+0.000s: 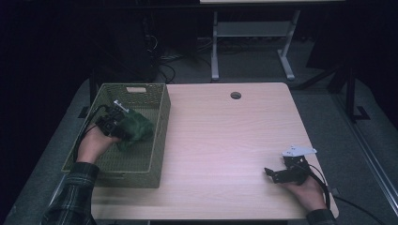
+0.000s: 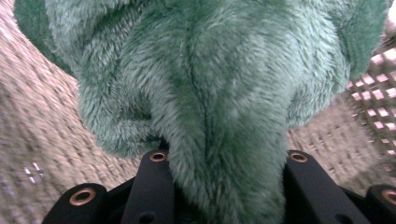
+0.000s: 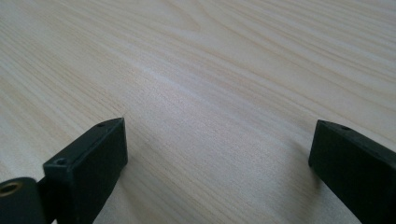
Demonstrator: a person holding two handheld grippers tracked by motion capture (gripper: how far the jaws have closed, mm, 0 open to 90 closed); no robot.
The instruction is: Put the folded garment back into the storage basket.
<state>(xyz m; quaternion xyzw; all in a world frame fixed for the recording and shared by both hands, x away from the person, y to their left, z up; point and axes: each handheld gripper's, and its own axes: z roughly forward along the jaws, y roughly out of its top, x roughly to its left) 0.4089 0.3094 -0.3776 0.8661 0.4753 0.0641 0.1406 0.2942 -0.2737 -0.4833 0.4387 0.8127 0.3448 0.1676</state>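
Pale wooden table [image 1: 225,136] carries a woven basket [image 1: 159,140]; inside it, the left claw [image 1: 123,125] grips a green plush cloth [image 1: 137,127], while the right claw [image 1: 271,172] gapes wide.

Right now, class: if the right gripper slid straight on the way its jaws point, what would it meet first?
Probably nothing soon. The right gripper rests low on the pale wooden table, jaws open and pointing left across bare wood. Farther along stands the olive woven basket, though depth is hard to judge.

A light wooden table [image 1: 225,140] carries a green woven basket [image 1: 159,140].
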